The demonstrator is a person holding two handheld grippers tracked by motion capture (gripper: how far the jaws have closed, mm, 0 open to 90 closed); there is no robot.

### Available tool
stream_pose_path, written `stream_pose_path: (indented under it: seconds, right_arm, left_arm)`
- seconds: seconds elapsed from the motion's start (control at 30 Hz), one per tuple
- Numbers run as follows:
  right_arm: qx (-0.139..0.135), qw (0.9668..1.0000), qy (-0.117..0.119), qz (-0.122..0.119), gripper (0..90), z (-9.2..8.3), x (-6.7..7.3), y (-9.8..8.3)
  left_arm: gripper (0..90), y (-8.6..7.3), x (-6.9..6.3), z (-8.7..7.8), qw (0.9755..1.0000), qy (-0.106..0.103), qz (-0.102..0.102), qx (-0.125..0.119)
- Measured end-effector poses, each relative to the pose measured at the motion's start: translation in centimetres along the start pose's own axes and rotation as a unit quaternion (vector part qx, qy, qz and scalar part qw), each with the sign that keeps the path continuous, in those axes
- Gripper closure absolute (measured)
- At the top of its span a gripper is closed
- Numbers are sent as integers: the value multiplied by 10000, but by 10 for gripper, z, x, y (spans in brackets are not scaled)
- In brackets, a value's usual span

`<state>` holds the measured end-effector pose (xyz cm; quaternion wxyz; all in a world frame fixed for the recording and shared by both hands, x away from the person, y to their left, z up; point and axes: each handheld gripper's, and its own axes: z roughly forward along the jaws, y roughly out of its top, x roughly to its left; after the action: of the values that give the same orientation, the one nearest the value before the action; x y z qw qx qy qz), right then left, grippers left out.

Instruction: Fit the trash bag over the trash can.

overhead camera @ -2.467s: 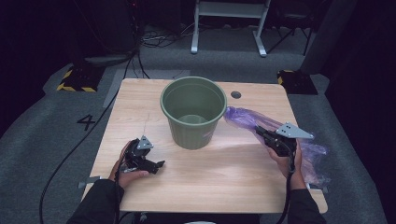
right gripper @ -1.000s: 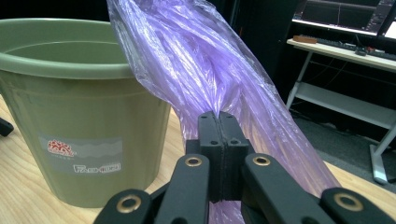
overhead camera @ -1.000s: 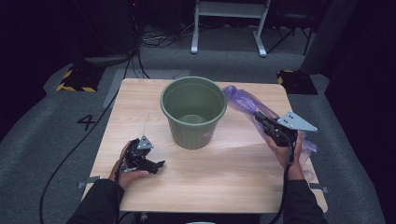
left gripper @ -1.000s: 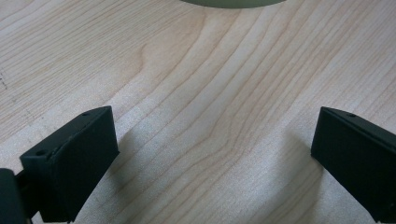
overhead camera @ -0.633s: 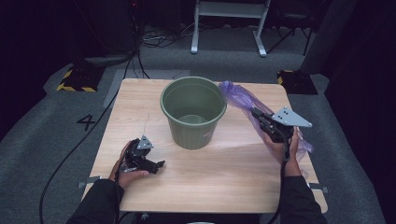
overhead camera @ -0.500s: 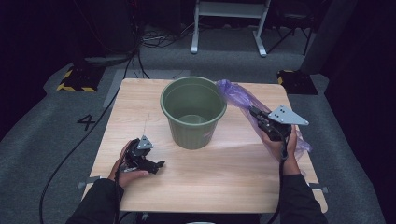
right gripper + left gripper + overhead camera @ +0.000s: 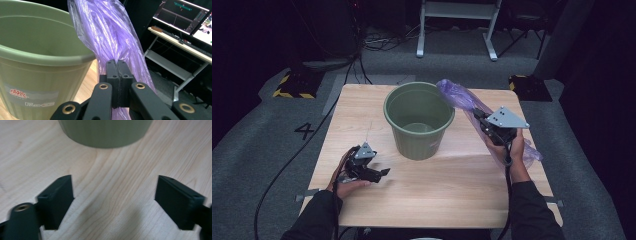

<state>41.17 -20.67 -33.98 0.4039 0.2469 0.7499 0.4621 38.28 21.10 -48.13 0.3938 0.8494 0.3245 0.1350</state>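
A green plastic bucket [image 7: 418, 120] stands upright in the middle of the wooden table [image 7: 427, 195]; its rim and wall [image 7: 37, 65] are close at the left of the right gripper view. My right gripper [image 7: 479, 118] is shut on a crumpled purple plastic bag [image 7: 458, 98], holding it lifted beside the bucket's right rim, and the bag [image 7: 110, 37] bunches between the closed jaws. Part of the bag trails on the table behind the hand. My left gripper [image 7: 383, 172] rests low at the front left, open with nothing between its jaws; they have just been closing a little. The bucket's base [image 7: 105, 132] lies ahead of it.
The table's right edge [image 7: 547, 170] is near my right hand. Beyond the table are a white stand [image 7: 457, 20] and cables on grey carpet. A desk with monitors [image 7: 185, 15] stands off to the side in the right gripper view.
My right gripper has carried the purple bag up and leftward, bringing its top end against the bucket's rim. The left hand has stayed where it was.
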Motion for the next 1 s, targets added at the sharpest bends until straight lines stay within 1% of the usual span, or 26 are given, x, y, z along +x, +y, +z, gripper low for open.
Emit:
stream_pose_path:
  seconds: [0.03,0.07,0.1,0.13,0.2,0.27,0.37,0.4,0.43,0.5,0.53,0.57,0.6,0.63,0.67,0.7,0.73,0.77,0.8,0.87,0.9,0.97,1.0]
  right_arm:
    - [0,10000,0,0,900,0,0,0]
    - [-12,10000,-8,-89,900,-1,2,3]
    - [-18,9999,7,-135,900,-1,3,5]
    - [-18,9999,7,-135,900,-1,3,5]
    - [-34,9997,31,-220,900,-2,5,9]
    - [-37,9995,88,-298,900,-3,7,14]
    - [-33,9991,213,-366,900,-2,11,22]
    - [-13,9986,282,-456,900,-1,16,27]
    - [-13,9986,282,-456,900,-1,16,27]
    - [20,9980,332,-544,900,1,19,30]
    - [54,9975,355,-616,900,3,21,32]
    - [131,9962,487,-706,900,5,22,33]
    - [138,9958,588,-690,900,6,23,33]
    - [138,9958,588,-690,900,6,23,33]
    - [188,9951,657,-712,900,8,25,34]
    - [188,9951,657,-712,900,8,25,34]
    - [233,9947,643,-771,900,9,26,34]
    - [254,9941,698,-786,900,11,27,34]
    - [253,9940,722,-780,900,12,27,35]
    - [267,9935,722,-836,900,14,29,36]
    - [238,9933,761,-836,900,14,30,37]
    - [247,9932,754,-847,900,15,31,37]
    - [249,9931,765,-853,900,16,32,38]
  left_arm:
    - [171,2,0,-4,10000,47,42,-45]
    - [152,5,0,-11,9998,84,27,-180]
    - [161,8,1,-17,9994,116,3,-316]
    - [161,11,1,-23,9990,124,-35,-417]
    - [157,15,3,-33,9981,157,-104,-590]
    - [156,22,5,-43,9970,162,-84,-747]
    - [156,29,7,-50,9959,264,-19,-869]
    - [156,33,7,-53,9947,310,8,-982]
    - [157,33,7,-53,9947,310,8,-982]
    - [159,37,6,-56,9934,278,32,-1117]
    - [159,40,6,-57,9931,266,80,-1142]
    - [161,43,5,-58,9927,262,146,-1164]
    - [162,49,5,-62,9920,230,187,-1227]
    - [162,49,5,-62,9920,230,187,-1227]
    - [162,54,5,-65,9914,163,215,-1279]
    - [162,58,6,-69,9903,90,254,-1362]
    - [162,64,7,-74,9888,47,311,-1461]
    - [162,67,7,-77,9880,71,348,-1506]
    - [162,74,6,-82,9867,154,397,-1566]
    - [161,83,6,-88,9853,161,433,-1646]
    - [161,89,5,-92,9840,179,485,-1702]
    - [161,99,4,-98,9818,195,554,-1808]
    - [161,105,3,-99,9810,199,564,-1846]
